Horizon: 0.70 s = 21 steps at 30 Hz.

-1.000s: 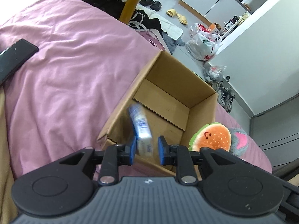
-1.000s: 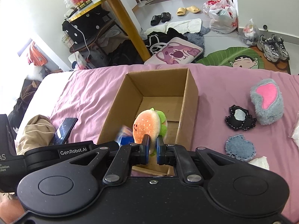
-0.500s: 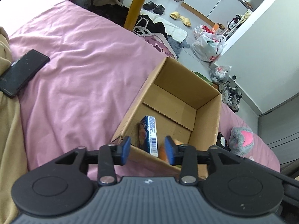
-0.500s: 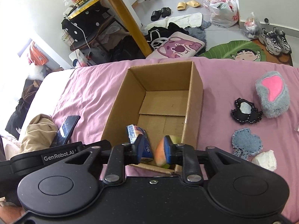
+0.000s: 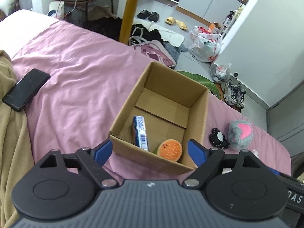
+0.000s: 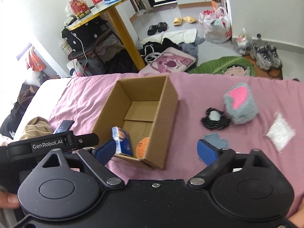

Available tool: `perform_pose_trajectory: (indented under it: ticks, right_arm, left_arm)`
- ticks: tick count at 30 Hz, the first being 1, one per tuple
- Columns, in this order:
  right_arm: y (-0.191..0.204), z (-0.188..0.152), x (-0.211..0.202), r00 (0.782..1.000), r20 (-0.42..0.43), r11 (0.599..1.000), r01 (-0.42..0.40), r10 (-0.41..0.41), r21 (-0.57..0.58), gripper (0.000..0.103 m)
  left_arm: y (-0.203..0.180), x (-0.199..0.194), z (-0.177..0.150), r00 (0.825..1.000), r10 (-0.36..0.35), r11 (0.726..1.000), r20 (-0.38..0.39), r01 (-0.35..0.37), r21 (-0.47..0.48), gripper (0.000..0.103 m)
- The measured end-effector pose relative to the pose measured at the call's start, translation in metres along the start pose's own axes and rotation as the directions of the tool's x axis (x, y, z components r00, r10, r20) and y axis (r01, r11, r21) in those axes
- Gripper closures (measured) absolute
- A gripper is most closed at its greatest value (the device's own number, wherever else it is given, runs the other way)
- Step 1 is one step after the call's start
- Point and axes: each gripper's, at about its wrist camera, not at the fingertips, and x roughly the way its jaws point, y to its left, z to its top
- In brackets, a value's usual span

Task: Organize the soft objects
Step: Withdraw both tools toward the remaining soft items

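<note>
Pink sheet (image 5: 79,79) covers the bed; cluttered floor beyond its far edge. Box (image 5: 197,117) sits open on the sheet, holding burger plush (image 5: 171,149) and blue packet (image 5: 140,133) at its near end. Left gripper (image 5: 150,152) and right gripper (image 6: 157,150) both spread wide, empty, near the box's front edge. Phone (image 5: 24,89) lies left. Grey plush (image 6: 240,105), black patch (image 6: 214,118), denim patch (image 6: 216,140), white bag (image 6: 281,133) lie right of the box, sheet bare between.

Grey floor (image 6: 212,47), white walls (image 6: 266,9), yellow-legged table (image 6: 121,30), pink-sheeted bed (image 5: 79,72).
</note>
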Motion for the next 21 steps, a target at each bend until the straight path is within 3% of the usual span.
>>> perform_pose_trajectory:
  ticks: [7, 12, 21]
  right_arm:
    - [-0.030, -0.004, -0.021, 0.999, 0.020, 1.000, 0.029, -0.029, -0.004, 0.000]
    - [-0.046, -0.008, -0.035, 0.999, 0.034, 0.999, 0.035, -0.035, -0.017, 0.000]
    - [-0.082, -0.018, -0.056, 0.997, 0.061, 0.999, 0.043, -0.043, -0.002, 0.000]
  left_arm:
    - [-0.024, -0.013, -0.012, 1.000, -0.012, 0.998, -0.004, 0.012, 0.059, 0.009]
    - [-0.042, -0.022, -0.023, 0.999, 0.007, 0.993, 0.035, -0.011, 0.114, 0.001]
    - [-0.072, -0.029, -0.040, 0.999, -0.023, 0.987, 0.032, 0.018, 0.158, 0.001]
